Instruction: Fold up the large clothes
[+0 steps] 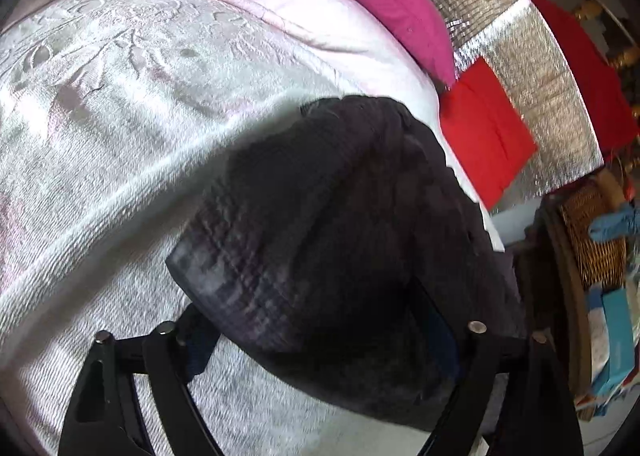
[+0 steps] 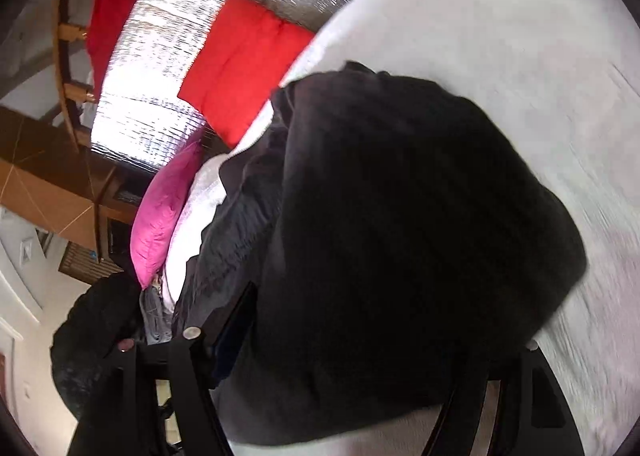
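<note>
A dark, almost black garment (image 1: 332, 224) hangs bunched over my left gripper (image 1: 320, 336), above a white textured bedspread (image 1: 120, 116). The cloth covers the fingertips, so the jaws are hidden; only the black finger arms show at the bottom. In the right wrist view the same dark garment (image 2: 400, 236) drapes over my right gripper (image 2: 352, 356) and hides its fingertips too. Both views are blurred by motion. The garment seems lifted off the bed between the two grippers.
A pink pillow (image 1: 384, 4) and a red cushion (image 1: 484, 132) lie at the bed's far edge against a silver foil panel (image 1: 516, 44). A wicker basket (image 1: 592, 240) stands right of the bed. Another dark cloth (image 2: 92, 344) hangs at lower left in the right wrist view.
</note>
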`<action>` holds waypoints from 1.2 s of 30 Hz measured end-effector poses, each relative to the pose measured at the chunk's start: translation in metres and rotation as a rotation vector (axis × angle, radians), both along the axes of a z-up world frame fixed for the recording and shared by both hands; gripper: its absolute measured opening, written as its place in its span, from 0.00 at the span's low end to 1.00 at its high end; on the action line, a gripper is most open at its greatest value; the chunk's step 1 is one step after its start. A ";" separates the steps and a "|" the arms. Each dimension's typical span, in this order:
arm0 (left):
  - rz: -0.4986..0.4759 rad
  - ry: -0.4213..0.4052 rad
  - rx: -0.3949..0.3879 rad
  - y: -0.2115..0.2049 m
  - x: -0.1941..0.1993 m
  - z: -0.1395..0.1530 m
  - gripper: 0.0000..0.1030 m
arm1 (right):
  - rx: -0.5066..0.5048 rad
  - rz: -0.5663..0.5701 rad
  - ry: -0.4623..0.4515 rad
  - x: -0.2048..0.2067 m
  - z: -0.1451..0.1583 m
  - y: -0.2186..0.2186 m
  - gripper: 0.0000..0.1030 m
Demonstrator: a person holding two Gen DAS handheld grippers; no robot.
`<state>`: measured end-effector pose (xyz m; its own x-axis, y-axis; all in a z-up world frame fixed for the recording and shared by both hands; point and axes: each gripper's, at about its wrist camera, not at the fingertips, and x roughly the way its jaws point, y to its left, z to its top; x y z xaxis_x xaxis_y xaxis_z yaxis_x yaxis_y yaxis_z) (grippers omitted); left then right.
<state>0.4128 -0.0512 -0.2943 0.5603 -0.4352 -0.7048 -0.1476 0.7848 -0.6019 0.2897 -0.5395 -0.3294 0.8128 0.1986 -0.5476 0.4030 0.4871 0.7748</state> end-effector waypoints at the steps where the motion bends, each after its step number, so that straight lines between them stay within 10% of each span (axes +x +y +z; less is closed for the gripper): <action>1: 0.006 -0.007 0.009 -0.001 0.001 -0.001 0.73 | -0.010 -0.009 -0.019 0.003 -0.001 -0.002 0.74; 6: -0.009 -0.085 0.084 -0.014 0.000 0.009 0.46 | -0.081 -0.019 -0.017 0.011 0.000 -0.003 0.55; 15: -0.042 -0.173 0.097 -0.013 -0.023 0.039 0.36 | -0.159 -0.027 -0.031 -0.012 0.028 0.005 0.41; 25: -0.108 -0.102 0.150 0.015 -0.097 0.036 0.43 | -0.133 0.099 0.017 -0.082 0.037 0.021 0.47; 32: -0.184 0.089 0.059 0.061 -0.124 0.021 0.66 | 0.120 0.212 0.165 -0.127 0.014 0.004 0.60; 36: -0.229 0.013 0.207 0.068 -0.133 0.049 0.69 | 0.038 0.277 0.152 -0.168 0.050 -0.005 0.60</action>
